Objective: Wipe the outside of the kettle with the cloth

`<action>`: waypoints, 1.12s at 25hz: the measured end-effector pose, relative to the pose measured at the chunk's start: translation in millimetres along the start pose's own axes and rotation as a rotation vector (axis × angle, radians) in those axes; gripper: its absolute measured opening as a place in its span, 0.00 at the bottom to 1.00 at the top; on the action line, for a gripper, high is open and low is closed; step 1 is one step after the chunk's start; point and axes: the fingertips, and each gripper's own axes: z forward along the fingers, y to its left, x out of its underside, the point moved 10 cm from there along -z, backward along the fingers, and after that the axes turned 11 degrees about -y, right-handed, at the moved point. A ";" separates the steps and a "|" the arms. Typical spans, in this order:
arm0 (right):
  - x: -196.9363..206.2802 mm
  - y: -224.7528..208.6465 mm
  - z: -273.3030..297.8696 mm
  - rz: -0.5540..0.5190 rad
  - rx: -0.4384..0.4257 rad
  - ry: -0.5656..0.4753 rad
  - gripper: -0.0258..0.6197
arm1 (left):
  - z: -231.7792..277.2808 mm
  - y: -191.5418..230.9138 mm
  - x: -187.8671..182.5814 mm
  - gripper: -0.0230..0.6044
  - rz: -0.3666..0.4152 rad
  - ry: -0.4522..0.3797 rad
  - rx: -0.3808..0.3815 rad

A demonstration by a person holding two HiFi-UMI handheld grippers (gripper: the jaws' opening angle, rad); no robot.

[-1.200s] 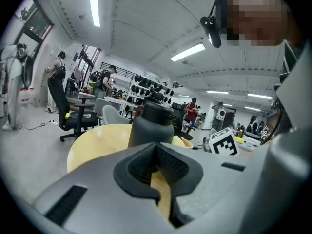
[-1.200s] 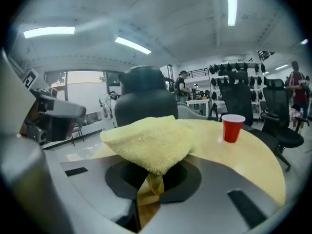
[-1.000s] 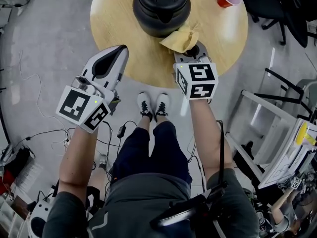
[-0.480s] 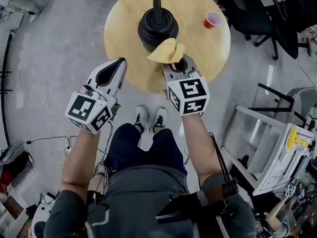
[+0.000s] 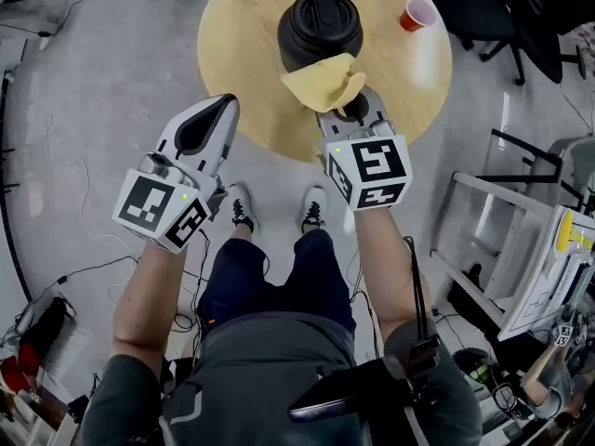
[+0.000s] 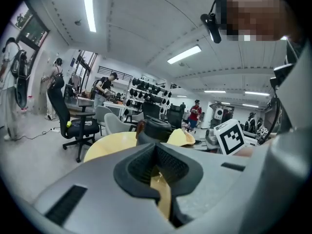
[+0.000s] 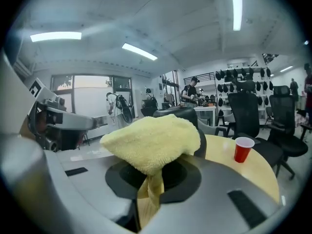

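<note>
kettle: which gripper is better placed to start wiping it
Right. The right gripper is shut on the yellow cloth, held close to the kettle. The left gripper is shut, empty and farther off, at the table edge.

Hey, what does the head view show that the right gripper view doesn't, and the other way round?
Only the head view: the person's shoes and legs, plus the marker cube on top of the right gripper. Only the right gripper view: the ceiling lights, a person at a far bench, and a corner of the cloth pinched between that gripper's shut jaws. Both: the cloth, the black kettle, the red cup and the round table.
</note>
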 end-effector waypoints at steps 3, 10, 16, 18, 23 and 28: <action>26.3 6.5 3.0 0.011 0.037 0.057 0.14 | -3.7 10.5 10.8 0.05 0.001 0.023 0.042; 91.0 2.5 18.3 0.046 0.132 0.143 0.14 | -0.7 33.4 36.2 0.05 0.004 0.044 0.075; 106.4 5.2 23.8 0.031 0.191 0.205 0.14 | -3.4 45.0 49.9 0.05 -0.024 0.052 0.098; 99.2 8.4 23.4 0.021 0.202 0.213 0.14 | -7.0 49.3 47.7 0.05 -0.038 0.045 0.107; 45.3 31.7 15.3 0.015 0.220 0.132 0.14 | -19.5 61.4 21.3 0.05 -0.064 0.027 0.116; -6.8 51.8 24.1 0.004 0.244 0.068 0.14 | -25.9 69.2 -8.9 0.05 -0.027 0.011 0.173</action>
